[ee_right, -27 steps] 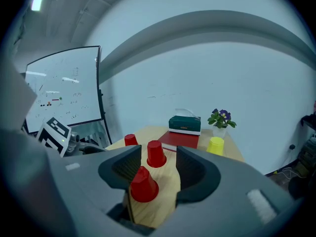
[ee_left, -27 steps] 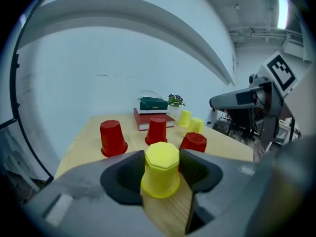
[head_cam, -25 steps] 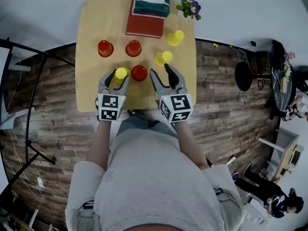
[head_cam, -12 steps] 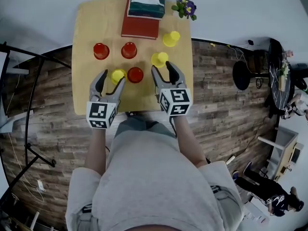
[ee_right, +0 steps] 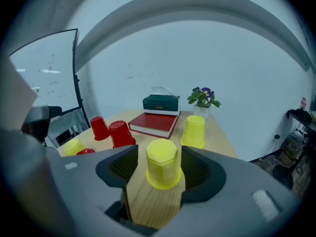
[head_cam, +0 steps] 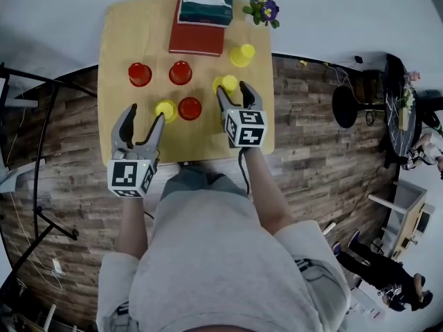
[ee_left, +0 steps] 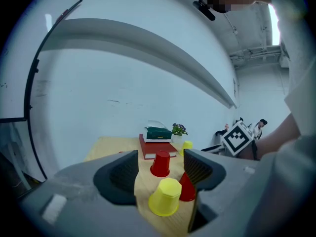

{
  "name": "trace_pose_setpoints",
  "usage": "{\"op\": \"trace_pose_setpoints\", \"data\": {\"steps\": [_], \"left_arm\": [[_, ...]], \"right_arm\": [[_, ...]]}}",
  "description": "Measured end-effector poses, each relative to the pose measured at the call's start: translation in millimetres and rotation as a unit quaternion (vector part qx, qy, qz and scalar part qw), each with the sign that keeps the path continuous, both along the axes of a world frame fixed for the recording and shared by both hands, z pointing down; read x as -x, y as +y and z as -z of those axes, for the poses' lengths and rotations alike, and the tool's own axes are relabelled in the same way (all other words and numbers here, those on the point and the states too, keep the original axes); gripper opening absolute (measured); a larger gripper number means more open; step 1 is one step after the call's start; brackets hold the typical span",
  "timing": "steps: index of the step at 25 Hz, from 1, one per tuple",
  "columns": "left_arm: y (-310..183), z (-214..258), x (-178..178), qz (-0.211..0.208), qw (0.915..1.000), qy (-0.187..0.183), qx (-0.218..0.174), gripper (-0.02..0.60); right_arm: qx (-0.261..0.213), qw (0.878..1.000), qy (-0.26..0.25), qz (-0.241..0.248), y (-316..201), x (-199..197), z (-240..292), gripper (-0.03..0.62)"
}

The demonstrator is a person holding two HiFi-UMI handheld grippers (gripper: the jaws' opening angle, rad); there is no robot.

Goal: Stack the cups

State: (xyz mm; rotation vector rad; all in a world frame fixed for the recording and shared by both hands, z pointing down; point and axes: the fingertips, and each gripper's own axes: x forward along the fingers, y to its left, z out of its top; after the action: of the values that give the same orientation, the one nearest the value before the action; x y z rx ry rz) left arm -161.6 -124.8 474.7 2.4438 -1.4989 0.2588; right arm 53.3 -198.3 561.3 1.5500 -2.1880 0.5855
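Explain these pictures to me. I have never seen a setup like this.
No robot here: a person holds a two-fingered claw in each hand. One picture comes from a camera on the person's head, looking down; the other two come from cameras riding on each claw. On the wooden table stand three red cups and three yellow cups, all upside down, plus a red book with a tissue box on it, and potted flowers. Both claws have just been opening. The left claw is empty, the nearest yellow cup just ahead of it. The right claw straddles the middle yellow cup without squeezing it.
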Motion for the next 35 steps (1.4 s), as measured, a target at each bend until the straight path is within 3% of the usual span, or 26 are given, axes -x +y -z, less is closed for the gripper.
{"op": "trace_pose_setpoints", "data": {"steps": [3,5,15,35], "left_arm": [[-0.8,0.8,4.4,0.007,1.0000,0.003,0.000,0.290],[-1.9,1.5,6.0,0.007,1.0000,0.002,-0.001,0.290],[-10.5,6.1,5.0,0.007,0.9999,0.008,-0.008,0.290],[-12.6,6.6,-3.2,0.003,1.0000,0.004,-0.007,0.290]], "right_arm": [[0.012,1.000,-0.001,-0.012,-2.6,-2.9,-10.6,0.264],[0.011,1.000,0.002,-0.018,-3.8,-4.7,-11.5,0.218],[-0.006,1.000,-0.010,0.014,16.0,11.2,8.3,0.218],[0.023,0.998,-0.008,0.059,71.5,32.9,-9.1,0.219]]}}
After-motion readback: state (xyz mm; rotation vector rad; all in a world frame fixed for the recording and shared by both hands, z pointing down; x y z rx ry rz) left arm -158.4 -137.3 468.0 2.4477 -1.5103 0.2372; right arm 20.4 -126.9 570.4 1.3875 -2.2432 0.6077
